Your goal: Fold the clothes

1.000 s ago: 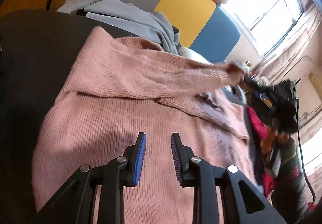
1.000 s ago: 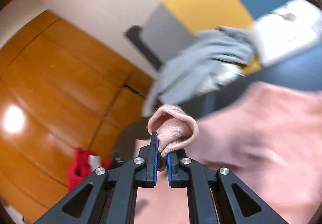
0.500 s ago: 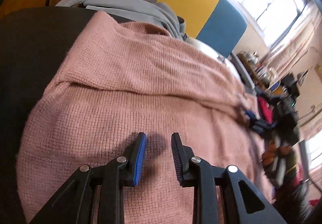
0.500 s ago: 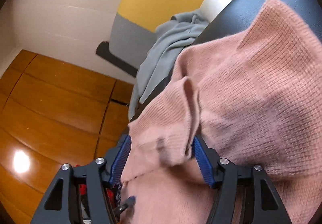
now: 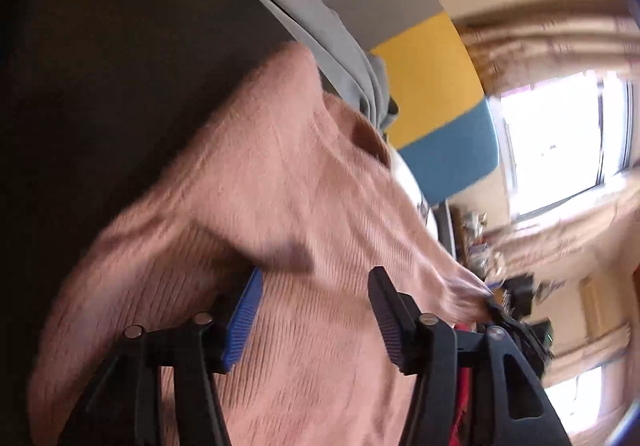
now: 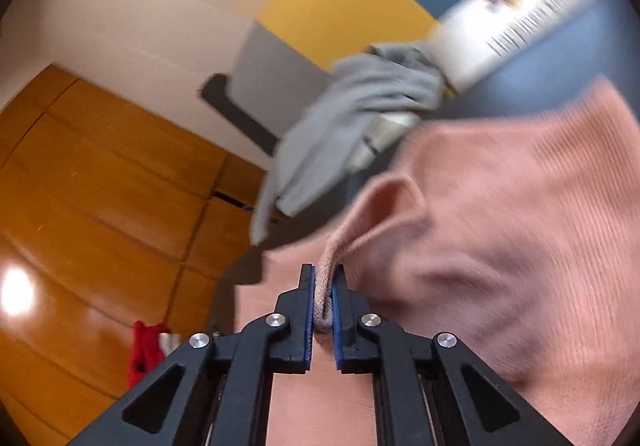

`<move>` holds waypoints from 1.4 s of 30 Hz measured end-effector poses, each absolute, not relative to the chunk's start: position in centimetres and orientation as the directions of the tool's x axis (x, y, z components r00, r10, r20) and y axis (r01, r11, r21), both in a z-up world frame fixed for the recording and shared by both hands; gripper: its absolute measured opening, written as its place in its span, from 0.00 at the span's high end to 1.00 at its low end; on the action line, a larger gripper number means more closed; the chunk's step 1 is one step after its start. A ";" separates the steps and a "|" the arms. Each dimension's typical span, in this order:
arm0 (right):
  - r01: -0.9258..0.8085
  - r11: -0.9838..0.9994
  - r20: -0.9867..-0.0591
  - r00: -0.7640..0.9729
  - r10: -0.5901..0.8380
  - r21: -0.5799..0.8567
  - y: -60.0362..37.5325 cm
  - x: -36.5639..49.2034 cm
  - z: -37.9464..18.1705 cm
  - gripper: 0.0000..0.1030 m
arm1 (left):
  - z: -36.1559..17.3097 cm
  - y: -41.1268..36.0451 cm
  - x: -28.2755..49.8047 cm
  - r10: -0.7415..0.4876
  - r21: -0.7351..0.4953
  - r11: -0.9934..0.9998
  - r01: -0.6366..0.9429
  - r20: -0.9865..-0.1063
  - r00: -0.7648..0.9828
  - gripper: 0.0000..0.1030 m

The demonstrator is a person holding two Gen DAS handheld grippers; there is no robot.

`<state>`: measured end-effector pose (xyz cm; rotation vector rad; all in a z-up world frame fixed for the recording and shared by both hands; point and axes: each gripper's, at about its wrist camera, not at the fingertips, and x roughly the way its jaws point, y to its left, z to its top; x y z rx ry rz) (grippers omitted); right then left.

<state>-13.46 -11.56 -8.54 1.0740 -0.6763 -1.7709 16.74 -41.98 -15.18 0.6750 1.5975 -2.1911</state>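
Note:
A pink knitted sweater (image 5: 304, 205) lies spread on a dark surface (image 5: 100, 105). My left gripper (image 5: 316, 278) hovers low over the sweater's middle. Its jaws are opening wide, knit lies below the gap, and the blue pads (image 5: 246, 310) press on nothing. In the right wrist view my right gripper (image 6: 323, 278) is shut on a raised fold of the pink sweater (image 6: 500, 246) at its edge, with a loop of knit pinched between the pads. In the left wrist view that edge is drawn out to a point at the right.
A grey garment (image 6: 352, 113) lies heaped behind the sweater, beside a white printed pillow (image 6: 516, 17). Behind them stands a grey, yellow and blue padded panel (image 5: 432, 85). Orange wooden boards (image 6: 100, 205) and a red cloth (image 6: 144, 350) are on the left; a bright window (image 5: 560, 137) is on the right.
The left jaws have spread from narrow to wide, and the left gripper has rolled and sunk toward the sweater. The right gripper, open around a fold half a second ago, has closed on it.

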 end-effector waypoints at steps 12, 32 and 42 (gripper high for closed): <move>0.411 -0.494 -0.444 -0.216 -0.869 0.766 -6.4 -13.2 -9.9 0.88 | -15.4 -42.7 17.4 -0.063 -0.755 -0.289 0.588 -0.598 -0.799 0.51; 0.415 -0.613 -0.611 -0.157 -0.776 0.672 -14.2 -12.1 -14.6 0.89 | -15.2 -43.1 18.0 -0.034 -0.777 -0.276 0.567 -0.581 -0.813 0.50; 0.583 -0.675 -0.599 -0.362 -0.714 0.452 -11.4 -10.6 -5.2 0.89 | -14.2 -41.5 16.9 -0.021 -0.728 -0.390 0.564 -0.605 -0.796 0.50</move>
